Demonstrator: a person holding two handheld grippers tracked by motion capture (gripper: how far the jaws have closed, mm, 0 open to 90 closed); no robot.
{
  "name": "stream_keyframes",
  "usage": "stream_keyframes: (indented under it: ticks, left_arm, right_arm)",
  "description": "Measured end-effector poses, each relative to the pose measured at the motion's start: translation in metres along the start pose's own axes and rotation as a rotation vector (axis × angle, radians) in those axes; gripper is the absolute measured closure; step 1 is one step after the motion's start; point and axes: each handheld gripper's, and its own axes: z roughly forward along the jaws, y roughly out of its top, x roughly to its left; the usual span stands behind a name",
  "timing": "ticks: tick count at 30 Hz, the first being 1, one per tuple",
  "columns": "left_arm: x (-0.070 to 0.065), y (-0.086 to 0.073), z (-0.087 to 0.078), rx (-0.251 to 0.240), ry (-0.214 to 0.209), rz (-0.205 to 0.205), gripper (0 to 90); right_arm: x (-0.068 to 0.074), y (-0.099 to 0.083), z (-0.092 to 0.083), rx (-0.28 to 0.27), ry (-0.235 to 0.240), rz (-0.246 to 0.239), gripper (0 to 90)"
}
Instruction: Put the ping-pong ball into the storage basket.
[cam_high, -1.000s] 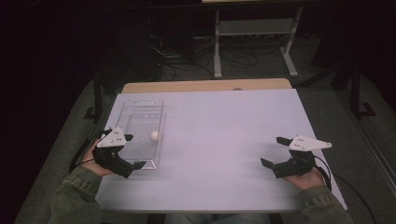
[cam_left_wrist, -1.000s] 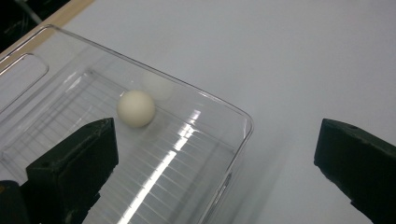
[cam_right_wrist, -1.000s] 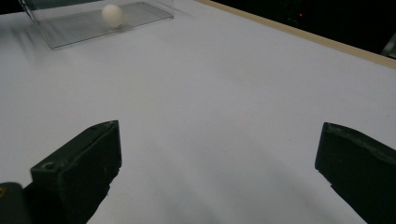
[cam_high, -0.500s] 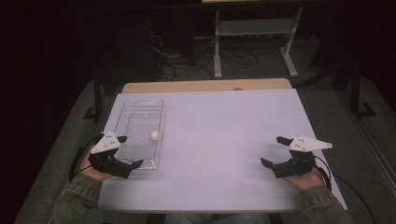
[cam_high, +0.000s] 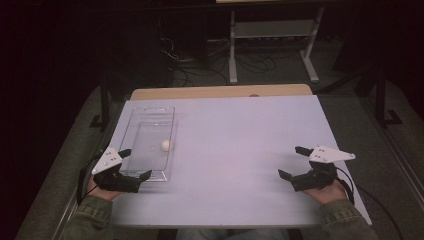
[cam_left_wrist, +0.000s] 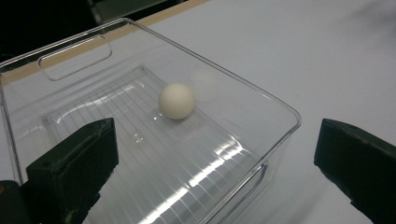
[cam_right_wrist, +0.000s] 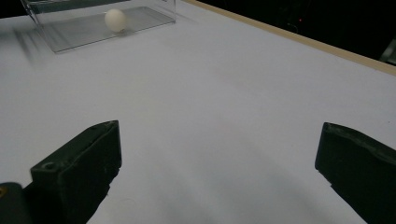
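1. Covering most of the view, the white table (cam_high: 240, 150) held a clear bin (cam_high: 148, 120) at its left side.
2. Both the left gripper (cam_high: 134, 164) and the right gripper (cam_high: 290, 161) had jaws spread wide, empty.
3. Inside the bin lay a white ball (cam_high: 165, 145), near its right wall.

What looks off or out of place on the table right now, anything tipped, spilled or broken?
Nothing stands out. The clear bin sits flat and upright at the table's left side, with the white ball resting inside. No spill or crack shows. The left gripper and right gripper are both open, holding nothing.
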Motion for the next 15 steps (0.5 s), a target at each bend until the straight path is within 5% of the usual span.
stream_keyframes:
  ticks: [15]
  left_arm:
    - [-0.005, -0.014, 0.002, -0.042, -0.019, -0.059, 0.0]
  right_arm:
    - [0.0, 0.0, -0.001, -0.009, 0.005, 0.01, 0.0]
